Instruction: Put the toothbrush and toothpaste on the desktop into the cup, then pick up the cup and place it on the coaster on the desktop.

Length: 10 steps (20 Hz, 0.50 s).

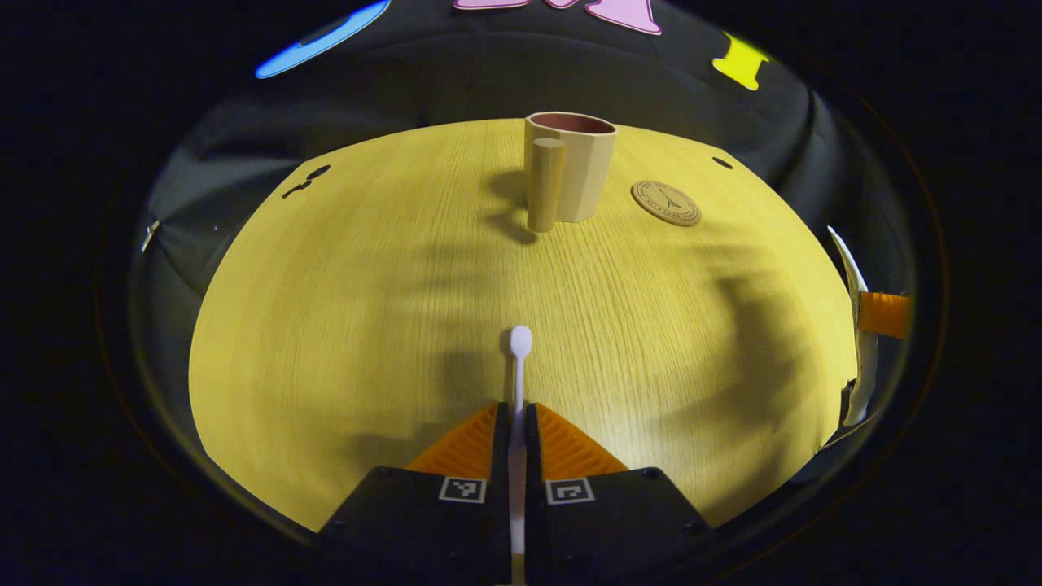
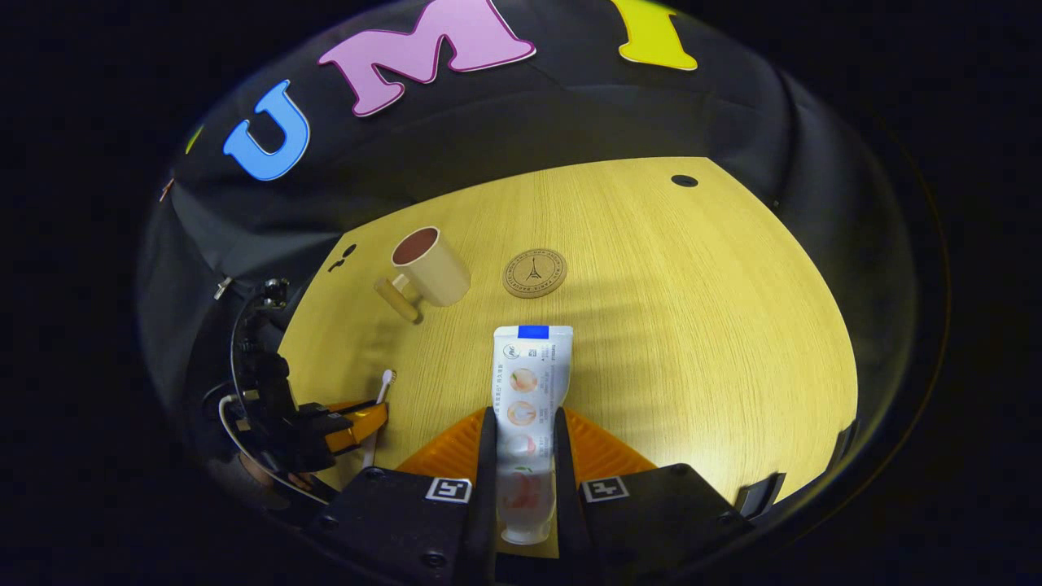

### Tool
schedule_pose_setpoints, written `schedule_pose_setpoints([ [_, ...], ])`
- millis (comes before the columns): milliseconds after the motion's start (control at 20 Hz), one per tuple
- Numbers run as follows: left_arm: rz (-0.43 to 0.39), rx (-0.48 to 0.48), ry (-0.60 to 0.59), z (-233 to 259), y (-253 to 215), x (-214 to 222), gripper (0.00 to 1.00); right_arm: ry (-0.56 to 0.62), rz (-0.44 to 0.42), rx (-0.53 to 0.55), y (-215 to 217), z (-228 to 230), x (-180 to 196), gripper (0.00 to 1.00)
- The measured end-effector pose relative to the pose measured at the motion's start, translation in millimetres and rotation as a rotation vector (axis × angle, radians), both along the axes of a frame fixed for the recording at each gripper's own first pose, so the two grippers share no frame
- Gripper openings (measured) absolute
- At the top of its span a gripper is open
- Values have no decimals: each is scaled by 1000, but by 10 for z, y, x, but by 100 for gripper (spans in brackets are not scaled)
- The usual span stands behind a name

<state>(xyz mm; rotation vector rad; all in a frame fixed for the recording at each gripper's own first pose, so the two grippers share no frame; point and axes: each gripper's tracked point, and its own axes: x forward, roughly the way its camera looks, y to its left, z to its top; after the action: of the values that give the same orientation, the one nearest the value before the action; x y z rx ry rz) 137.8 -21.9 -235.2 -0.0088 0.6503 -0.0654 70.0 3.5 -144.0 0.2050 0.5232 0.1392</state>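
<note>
My left gripper (image 1: 517,419) is shut on a white toothbrush (image 1: 519,366), whose head sticks out forward above the wooden desktop (image 1: 366,325). A beige cup (image 1: 574,163) with a thick handle stands upright at the far side, and a round coaster (image 1: 666,203) lies just right of it. In the right gripper view, my right gripper (image 2: 525,423) is shut on a white toothpaste tube (image 2: 529,382) with a blue end pointing away. The cup (image 2: 431,264) and coaster (image 2: 534,273) lie beyond it. The left gripper (image 2: 358,423) with the toothbrush (image 2: 383,395) shows at the lower left.
The desktop (image 2: 692,325) ends in a curved edge against the black cloth wall. Small dark holes (image 1: 722,163) mark the far corners of the tabletop. Part of the right gripper and tube (image 1: 859,325) shows at the right edge of the left gripper view.
</note>
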Motion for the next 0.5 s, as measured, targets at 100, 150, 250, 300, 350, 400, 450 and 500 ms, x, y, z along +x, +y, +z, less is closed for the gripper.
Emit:
schedule_pose_setpoints([
  [100,-22,-15,-27,3,3,16,10,-13,-5,6,4,33,6,34],
  [150,-28,-24,-37,11,6,10,8,-24,-3,10,15,60,9,34],
  [250,-26,-42,-51,22,20,8,7,-58,15,28,79,146,21,34],
  [300,-22,-47,-58,35,38,-2,7,-85,31,40,127,209,42,34],
  [350,-19,-56,-71,52,43,-17,7,-117,49,59,185,289,64,34],
  [400,-22,-70,-89,87,35,-40,6,-153,69,78,251,382,91,34],
  [450,-28,-86,-107,122,23,-66,7,-188,91,98,318,476,110,34],
  [500,-37,-103,-127,172,13,-111,7,-225,115,120,397,591,143,34],
])
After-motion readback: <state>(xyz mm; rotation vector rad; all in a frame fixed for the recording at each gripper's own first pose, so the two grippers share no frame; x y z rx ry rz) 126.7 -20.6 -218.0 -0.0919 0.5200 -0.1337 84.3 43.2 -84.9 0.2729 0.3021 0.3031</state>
